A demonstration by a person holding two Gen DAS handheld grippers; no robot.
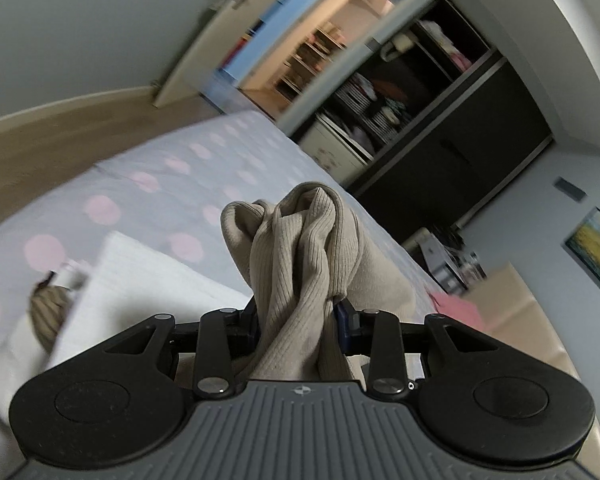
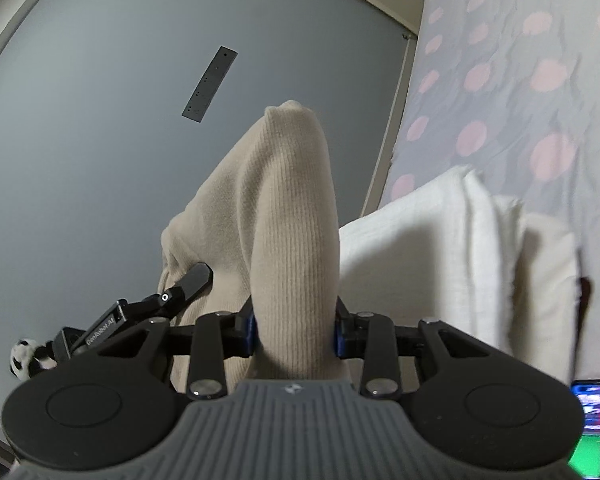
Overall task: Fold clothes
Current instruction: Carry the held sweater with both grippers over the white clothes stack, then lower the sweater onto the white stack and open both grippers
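The left hand-held gripper (image 1: 298, 316) is clamped on a bunched handful of a beige ribbed knit garment (image 1: 300, 248), the cloth rising in twisted folds between its blue pads. The right hand-held gripper (image 2: 296, 320) is likewise closed on a smoother, rounded fold of the same beige knit, which stands up past its tips. In the right wrist view the other gripper's finger (image 2: 192, 280) shows beside the cloth, so the two holds are near each other and the garment hangs lifted between them, above the bed (image 1: 148, 168) with its pink-dotted grey cover.

The knit looks soft, light and limp; it will sag and bunch, so holds at hems or corners should serve better than mid-cloth handfuls. A white folded textile (image 2: 440, 240) lies on the bed beside it.

Which part of the garment each gripper grips is hidden, and its full shape is cut off below both views. The left view is blurred.
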